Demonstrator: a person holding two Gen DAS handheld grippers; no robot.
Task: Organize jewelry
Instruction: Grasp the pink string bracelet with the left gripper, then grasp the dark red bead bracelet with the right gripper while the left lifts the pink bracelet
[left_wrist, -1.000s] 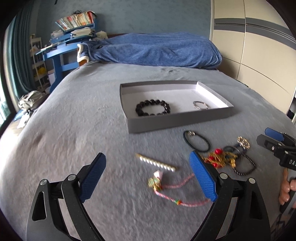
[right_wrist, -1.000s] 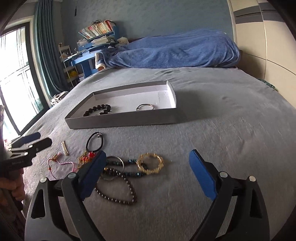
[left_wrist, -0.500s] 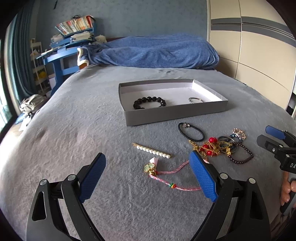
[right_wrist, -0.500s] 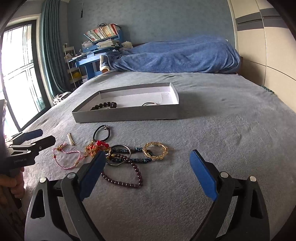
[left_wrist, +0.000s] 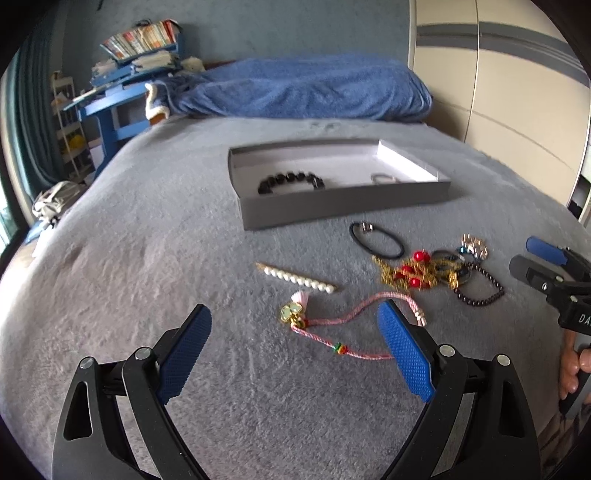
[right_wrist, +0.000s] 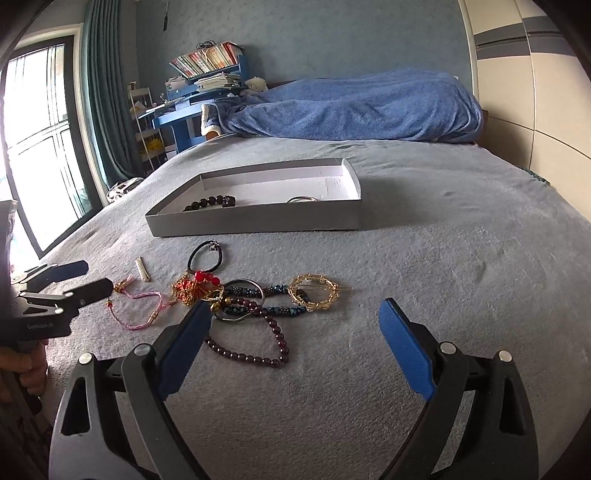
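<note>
A grey box (left_wrist: 343, 203) (right_wrist: 255, 223) on the bed holds a black bead bracelet (left_wrist: 290, 181) (right_wrist: 209, 202) and a silver ring (left_wrist: 384, 178). Loose jewelry lies in front of it: a pearl bar (left_wrist: 300, 279), a pink cord bracelet (left_wrist: 343, 321) (right_wrist: 138, 308), a black loop (left_wrist: 376, 240) (right_wrist: 205, 254), a red and gold piece (left_wrist: 410, 275) (right_wrist: 195, 286), a gold ring brooch (right_wrist: 313, 292) and a dark red bead bracelet (right_wrist: 255, 343). My left gripper (left_wrist: 293, 349) is open just above the pink cord. My right gripper (right_wrist: 295, 345) is open, near the dark red beads.
A blue blanket (left_wrist: 306, 92) lies at the bed's head. A blue desk with books (left_wrist: 122, 96) stands at the far left. A window (right_wrist: 40, 147) is on the left and cream wardrobe doors (left_wrist: 509, 92) on the right.
Both grippers have lowered and drawn closer to the loose jewelry; the left one now sits over the pink cord bracelet. Both stay open. Nothing on the bed has moved.
</note>
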